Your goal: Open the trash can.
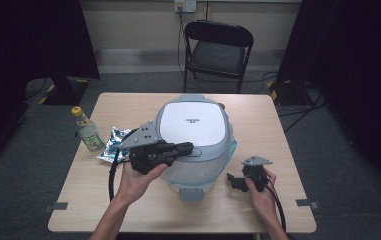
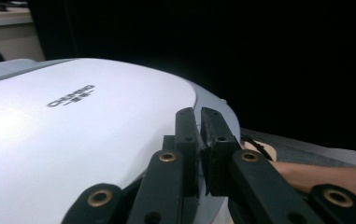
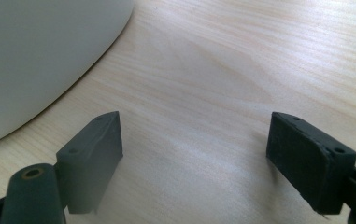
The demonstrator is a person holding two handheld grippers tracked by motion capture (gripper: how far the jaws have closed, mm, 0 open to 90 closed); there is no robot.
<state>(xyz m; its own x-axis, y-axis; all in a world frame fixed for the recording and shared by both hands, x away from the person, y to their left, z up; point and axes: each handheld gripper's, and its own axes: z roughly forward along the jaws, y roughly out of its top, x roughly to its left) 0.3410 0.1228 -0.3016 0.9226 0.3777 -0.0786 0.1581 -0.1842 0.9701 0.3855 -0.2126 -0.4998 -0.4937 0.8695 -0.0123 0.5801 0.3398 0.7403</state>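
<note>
The left tongs (image 1: 187, 148) are held closed, empty, over the rice cooker (image 1: 192, 122); the right tongs (image 1: 232, 181) are spread wide at four o'clock on the bench (image 1: 128, 200).

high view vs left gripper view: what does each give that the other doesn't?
High view alone: the whole table, a yellow-capped bottle, a foil packet beside it, a folding chair behind, and the right gripper resting on the wood with open jaws.

Left gripper view alone: a close look at the left gripper, its jaws shut with nothing between them, over the lid's edge.

Both: the rice cooker with its white lid and printed logo, and the left gripper reaching over the lid's front.
</note>
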